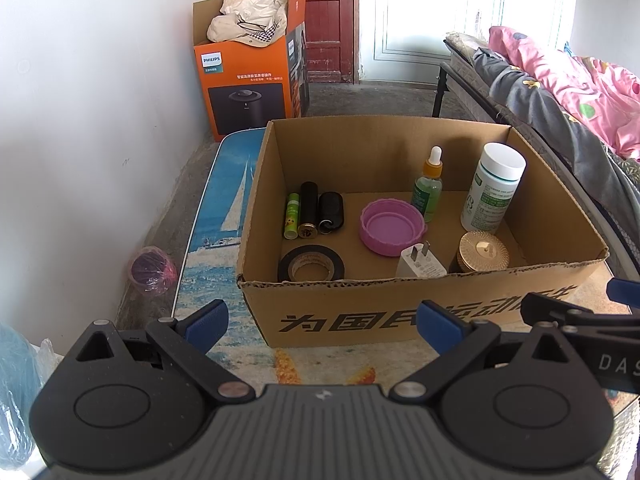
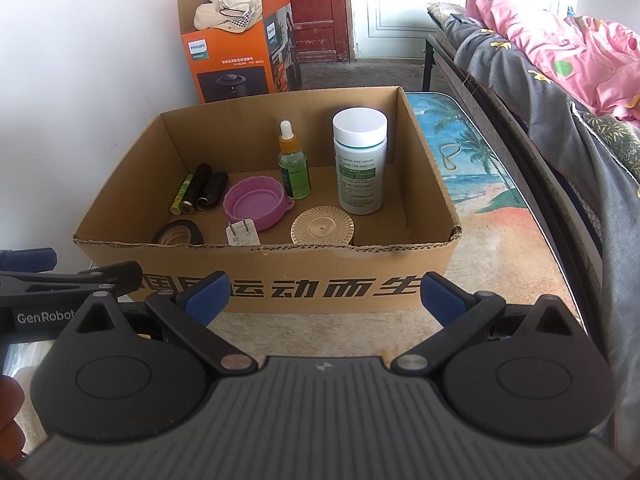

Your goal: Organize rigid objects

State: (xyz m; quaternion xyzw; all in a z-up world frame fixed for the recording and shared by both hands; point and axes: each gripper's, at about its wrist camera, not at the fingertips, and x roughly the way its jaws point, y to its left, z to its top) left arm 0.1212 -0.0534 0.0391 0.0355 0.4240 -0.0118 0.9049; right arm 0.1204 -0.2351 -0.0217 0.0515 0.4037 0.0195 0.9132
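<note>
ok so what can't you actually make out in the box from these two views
- Gold-lidded jar: its body sits behind the cardboard box near wall in both views.
- White charger: lower half cut off by the same wall.
- Black tape roll: near edge hidden in the right wrist view.
- White bottle label: print too small to read.
- Left gripper and right gripper: open, holding nothing.

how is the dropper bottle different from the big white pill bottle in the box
The dropper bottle is slimmer and shorter than the white pill bottle. The dropper bottle has a clear body with green liquid, an orange collar and a white bulb; the pill bottle is opaque white with a flat white cap and a green-printed label. Both stand upright, apart, toward the back of the cardboard box.
</note>
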